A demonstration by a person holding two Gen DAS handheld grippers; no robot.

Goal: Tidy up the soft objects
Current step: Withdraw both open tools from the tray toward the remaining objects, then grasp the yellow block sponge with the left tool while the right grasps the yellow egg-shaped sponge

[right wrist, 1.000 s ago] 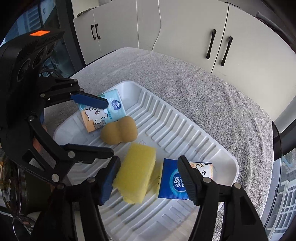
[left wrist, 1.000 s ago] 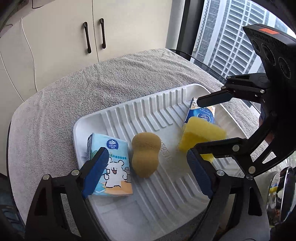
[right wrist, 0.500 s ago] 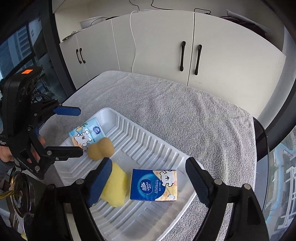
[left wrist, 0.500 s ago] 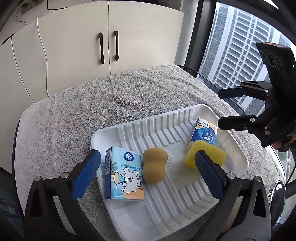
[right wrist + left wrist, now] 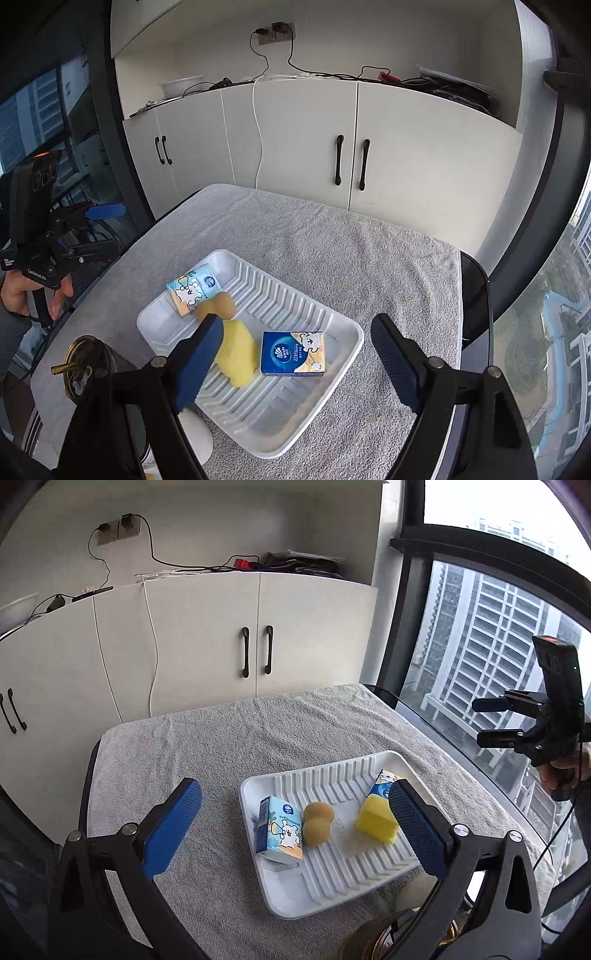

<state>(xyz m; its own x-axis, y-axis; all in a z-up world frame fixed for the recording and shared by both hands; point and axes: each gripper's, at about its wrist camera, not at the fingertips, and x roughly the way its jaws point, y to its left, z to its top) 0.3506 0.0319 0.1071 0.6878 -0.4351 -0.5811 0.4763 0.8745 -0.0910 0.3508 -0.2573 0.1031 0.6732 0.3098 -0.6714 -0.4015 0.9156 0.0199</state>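
Note:
A white ribbed tray (image 5: 314, 897) lies on the grey towel. It holds a light-blue tissue pack (image 5: 282, 829), a brown peanut-shaped sponge (image 5: 317, 823), a yellow sponge (image 5: 376, 819) and a dark-blue tissue pack (image 5: 382, 784), half hidden behind a finger. My left gripper (image 5: 295, 794) hangs open and empty, high above and back from the tray. In the right wrist view the tray (image 5: 280, 417) shows the same packs (image 5: 194, 290) (image 5: 293, 353) and sponges (image 5: 218, 308) (image 5: 240, 354). My right gripper (image 5: 297, 325) is above them, its jaws opening, nothing between the pads.
The grey towel (image 5: 221, 746) covers the whole table. White cabinets (image 5: 207, 638) stand behind it and a window to the side. A lidded cup (image 5: 88, 365) sits at the near table edge. A person's hand (image 5: 14, 295) holds the left gripper's handle.
Both grippers have risen and drawn back from the tray, and their jaws have widened. The packs and sponges have stayed in the tray.

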